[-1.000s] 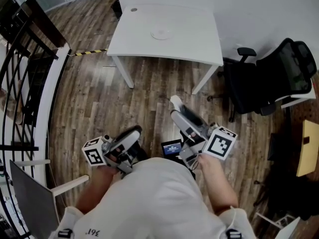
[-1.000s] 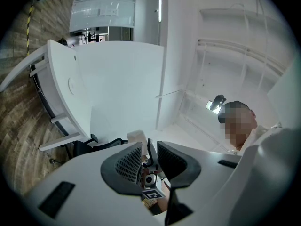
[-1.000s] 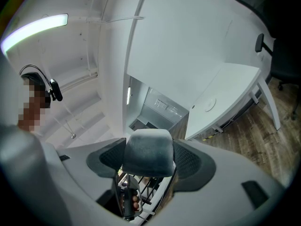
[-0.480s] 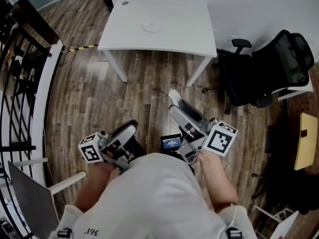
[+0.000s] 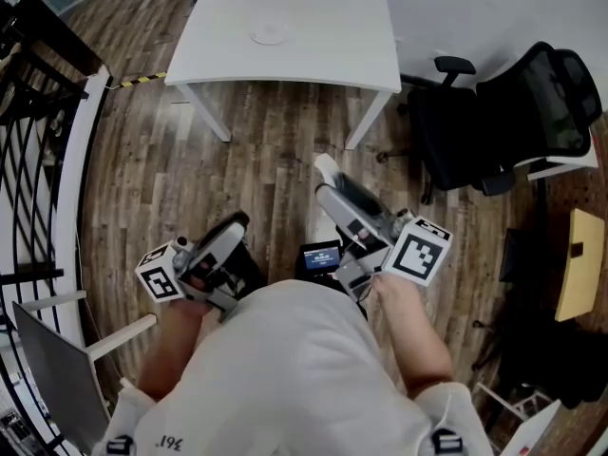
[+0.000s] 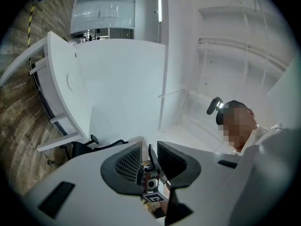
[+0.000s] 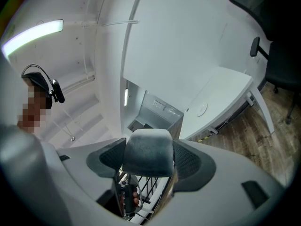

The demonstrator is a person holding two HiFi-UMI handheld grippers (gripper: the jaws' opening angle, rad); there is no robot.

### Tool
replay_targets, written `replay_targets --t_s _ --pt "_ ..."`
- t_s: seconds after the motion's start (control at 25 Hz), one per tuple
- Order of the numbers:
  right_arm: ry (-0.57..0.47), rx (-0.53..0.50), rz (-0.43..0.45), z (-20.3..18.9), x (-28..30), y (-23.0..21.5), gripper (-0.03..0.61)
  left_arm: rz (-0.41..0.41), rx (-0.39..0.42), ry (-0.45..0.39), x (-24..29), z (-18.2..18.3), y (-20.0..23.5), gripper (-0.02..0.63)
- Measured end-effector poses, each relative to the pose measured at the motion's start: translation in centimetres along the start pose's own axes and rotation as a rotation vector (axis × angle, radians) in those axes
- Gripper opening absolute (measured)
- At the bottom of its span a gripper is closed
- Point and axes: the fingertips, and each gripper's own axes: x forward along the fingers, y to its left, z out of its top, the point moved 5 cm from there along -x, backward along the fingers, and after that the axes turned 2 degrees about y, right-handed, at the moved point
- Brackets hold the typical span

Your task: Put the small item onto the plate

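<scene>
My right gripper (image 7: 150, 165) has its jaws closed on the small item (image 7: 148, 147), a grey soft-looking block that fills the space between the pads. In the head view it shows as a pale lump at the very tip of that gripper. My left gripper (image 6: 149, 158) has its jaws only narrowly apart, and I see nothing clamped in the slit between the dark ribbed pads (image 6: 129, 164).

Both grippers sit low and close against my torso, one in each hand. The right hand (image 5: 388, 293) is pulled in by my waist. Its marker cube (image 5: 418, 252) is nearest my body, and the gripper's body slants forward and toward my left. The left hand (image 5: 188, 297) is likewise tucked in. Its cube (image 5: 159, 275) is outermost and its jaws angle forward and toward my right, so the two tips lean toward each other without touching. The left gripper is rolled well over, and in its view the tabletop appears tipped on edge.

The plate (image 5: 269, 34) lies on the white tabletop (image 5: 328, 27), well ahead of me and well apart from both grippers. In the right gripper view it shows as a small pale disc beyond the item. A stretch of wooden floor (image 5: 271, 150) lies between me and the table legs. A black chair (image 5: 518, 126) stands off to my right of the table, and a dark railing (image 5: 33, 150) runs along my left.
</scene>
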Motion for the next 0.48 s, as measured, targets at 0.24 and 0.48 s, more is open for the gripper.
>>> replay_targets --t_s 0.24,0.48 --pt "0.014 0.011 0.01 1.7 -1.3 -1.8 0.314 0.016 0.007 -0.022 2.0 -1.1 0.7 0.104" --pt "0.043 0.027 0.007 2.1 -2.1 -3.3 0.314 0.031 0.011 -0.052 3.0 -2.1 1.2 0.104"
